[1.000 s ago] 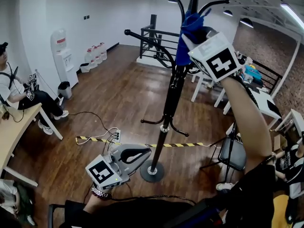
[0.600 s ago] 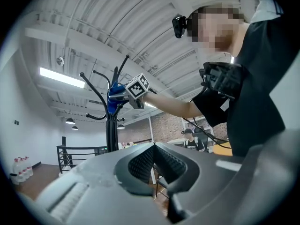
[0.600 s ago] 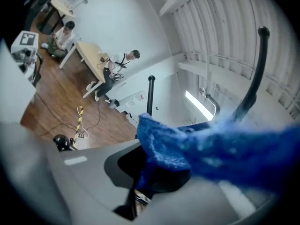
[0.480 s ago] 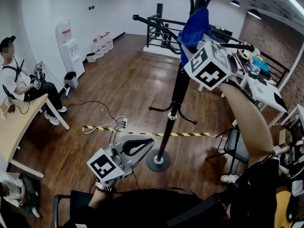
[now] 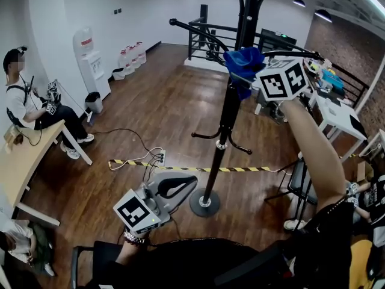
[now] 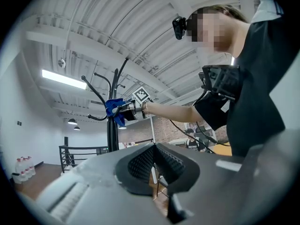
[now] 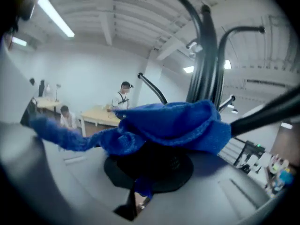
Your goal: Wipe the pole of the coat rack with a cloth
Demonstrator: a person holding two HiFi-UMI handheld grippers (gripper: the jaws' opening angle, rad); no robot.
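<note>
Wood-floor room | right tool (image 7: 149, 170) clamped on blue cloth (image 5: 243, 62) against coat rack pole (image 5: 227, 116) | left tool (image 5: 180, 187) closed, empty

Blue cloth (image 5: 243, 62) is bunched and crumpled, pressed against the right side of the black coat rack pole (image 5: 227, 118), high up near the curved hooks. The pole stands upright on its round base, mid-room.
</note>
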